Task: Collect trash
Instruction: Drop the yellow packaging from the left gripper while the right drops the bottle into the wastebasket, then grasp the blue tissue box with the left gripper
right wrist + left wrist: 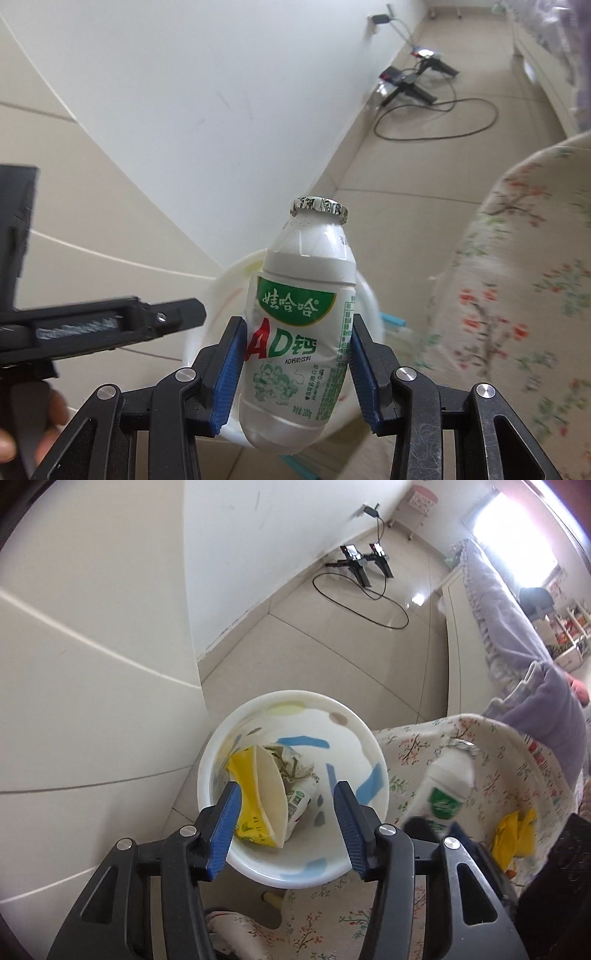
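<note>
Two grippers in play on my end. Left gripper (pixel 286 794) hangs right over the white bin (pixel 369 738), jaws spread with nothing pinched; a yellow wrapper (pixel 251 794), crumpled paper and a small bottle already sit inside. Right gripper (pixel 295 354) is clamped on a white milk-drink bottle (pixel 299 332), foil cap up, just beside the bin by the floral cloth (pixel 517 295).

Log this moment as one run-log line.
left gripper: open over trash bin | right gripper: shut on drink bottle | yellow wrapper: on floral cloth
</note>
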Demonstrator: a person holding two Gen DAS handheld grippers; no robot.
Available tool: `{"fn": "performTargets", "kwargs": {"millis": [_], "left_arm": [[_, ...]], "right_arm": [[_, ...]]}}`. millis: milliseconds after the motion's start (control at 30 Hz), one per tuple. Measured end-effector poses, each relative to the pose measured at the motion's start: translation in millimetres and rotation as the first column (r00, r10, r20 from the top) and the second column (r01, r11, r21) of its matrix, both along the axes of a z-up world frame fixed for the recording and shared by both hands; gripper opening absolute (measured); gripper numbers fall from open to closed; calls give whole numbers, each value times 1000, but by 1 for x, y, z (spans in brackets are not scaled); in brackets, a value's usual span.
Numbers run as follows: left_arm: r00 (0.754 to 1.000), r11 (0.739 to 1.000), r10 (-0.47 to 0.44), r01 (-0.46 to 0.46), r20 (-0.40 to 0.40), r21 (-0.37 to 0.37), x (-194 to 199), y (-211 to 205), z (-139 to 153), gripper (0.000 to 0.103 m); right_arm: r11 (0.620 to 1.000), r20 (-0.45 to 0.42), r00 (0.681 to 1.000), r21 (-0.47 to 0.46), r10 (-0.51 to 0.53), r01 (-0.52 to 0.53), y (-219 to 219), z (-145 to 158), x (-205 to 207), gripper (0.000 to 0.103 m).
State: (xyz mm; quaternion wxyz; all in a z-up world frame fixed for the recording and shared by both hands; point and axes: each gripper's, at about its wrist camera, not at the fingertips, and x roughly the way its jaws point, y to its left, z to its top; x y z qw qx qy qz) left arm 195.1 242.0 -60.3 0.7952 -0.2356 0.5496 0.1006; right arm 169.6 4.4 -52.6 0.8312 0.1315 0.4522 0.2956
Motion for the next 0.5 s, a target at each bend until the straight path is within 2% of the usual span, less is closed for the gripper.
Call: {"fn": "performTargets", "kwargs": {"millis": [100, 133, 200, 333, 500], "left_arm": [[999, 998, 50, -50, 19, -29, -3, 10, 5, 55], [997, 997, 66, -65, 29, -30, -4, 13, 8, 55], [997, 997, 70, -69, 37, -18, -4, 14, 12, 55], [998, 999, 43, -43, 38, -3, -3, 9, 14, 55], [999, 1000, -3, 3, 45, -5, 0, -6, 17, 55]], "right_arm": [[999, -20, 999, 5, 41, -41, 17, -7, 4, 52], [998, -33, 998, 1, 55, -55, 23, -10, 8, 60], [999, -47, 998, -13, 47, -47, 27, -14, 8, 69], [999, -33, 999, -38, 36, -37, 14, -14, 4, 69], [999, -35, 999, -47, -24, 22, -31, -5, -6, 69]]}}
